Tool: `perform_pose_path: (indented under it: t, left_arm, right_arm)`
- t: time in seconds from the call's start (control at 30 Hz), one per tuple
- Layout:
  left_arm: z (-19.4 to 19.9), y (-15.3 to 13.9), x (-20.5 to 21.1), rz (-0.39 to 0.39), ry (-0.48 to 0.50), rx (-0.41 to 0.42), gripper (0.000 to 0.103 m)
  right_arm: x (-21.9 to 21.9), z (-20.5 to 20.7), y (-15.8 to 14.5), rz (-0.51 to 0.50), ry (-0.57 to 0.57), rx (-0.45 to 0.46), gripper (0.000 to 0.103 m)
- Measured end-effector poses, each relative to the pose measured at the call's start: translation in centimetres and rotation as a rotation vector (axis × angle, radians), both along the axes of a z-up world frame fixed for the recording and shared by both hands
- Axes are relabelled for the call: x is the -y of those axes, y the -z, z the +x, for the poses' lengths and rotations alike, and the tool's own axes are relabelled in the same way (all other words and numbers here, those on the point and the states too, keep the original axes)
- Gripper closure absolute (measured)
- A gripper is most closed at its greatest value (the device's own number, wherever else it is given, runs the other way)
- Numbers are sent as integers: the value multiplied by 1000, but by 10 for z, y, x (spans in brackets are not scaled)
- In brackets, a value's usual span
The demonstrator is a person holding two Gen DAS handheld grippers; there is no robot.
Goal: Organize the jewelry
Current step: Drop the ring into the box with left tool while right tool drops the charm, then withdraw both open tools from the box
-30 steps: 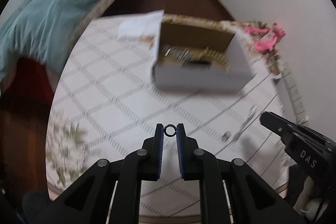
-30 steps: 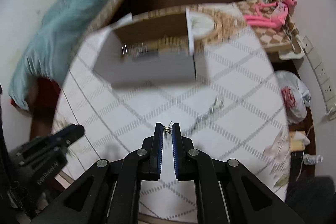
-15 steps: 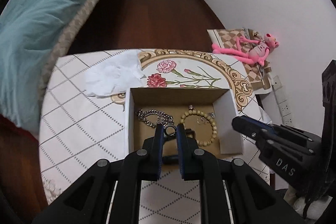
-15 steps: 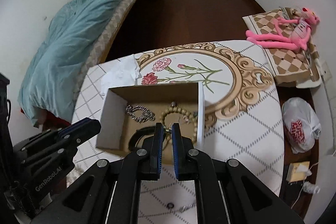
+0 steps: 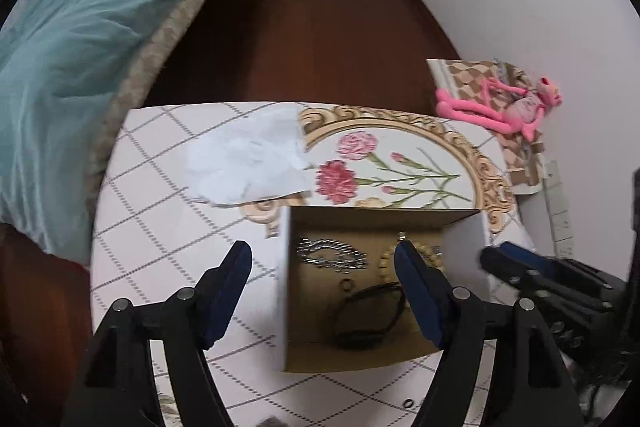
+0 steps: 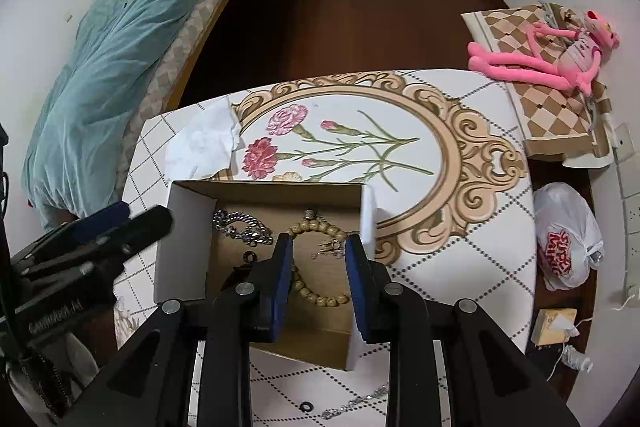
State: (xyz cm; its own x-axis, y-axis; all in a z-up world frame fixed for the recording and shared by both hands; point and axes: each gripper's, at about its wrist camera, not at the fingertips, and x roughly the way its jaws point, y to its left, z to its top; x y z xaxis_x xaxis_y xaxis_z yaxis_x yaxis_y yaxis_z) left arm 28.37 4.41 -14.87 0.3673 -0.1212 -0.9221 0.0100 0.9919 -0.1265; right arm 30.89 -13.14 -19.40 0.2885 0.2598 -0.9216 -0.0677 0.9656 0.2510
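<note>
An open cardboard box [image 5: 466, 247] [image 6: 184, 227] stands on the table. In it lie a silver chain [image 5: 332, 254] [image 6: 242, 227], a wooden bead bracelet [image 5: 384, 261] [image 6: 316, 287], a black band [image 5: 366, 319], a small black ring [image 5: 346, 283] [image 6: 251, 256] and a small gold piece [image 6: 330, 247]. My left gripper [image 5: 323, 269] is open and empty above the box's left side. My right gripper [image 6: 319, 257] is open and empty above the box.
The table [image 6: 460, 267] has a floral oval print. White crumpled paper [image 5: 252, 163] [image 6: 200, 147] lies beyond the box. A black ring [image 6: 306, 405] and a silver chain [image 6: 356, 403] lie on the table near me. A bed, a pink plush toy [image 6: 560, 47] and a plastic bag [image 6: 564, 239] surround it.
Both grippers have opened over the box. The small black ring from the left one and the small gold piece from the right one now lie inside the box.
</note>
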Motion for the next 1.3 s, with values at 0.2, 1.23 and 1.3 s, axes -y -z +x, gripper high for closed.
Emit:
perform_pose_path:
  t: [0.2, 1.23, 1.3]
  left_arm:
    - [-17, 2, -7, 87, -30, 30, 1]
    - [-147, -70, 7, 137, -75, 255, 1]
    - [-153, -67, 7, 140, -81, 251, 1]
  right_arm:
    - [3, -14, -8, -79, 23, 27, 28]
    - [4, -144, -89, -299, 119, 258, 6]
    - [7, -151, -90, -280, 119, 251, 6]
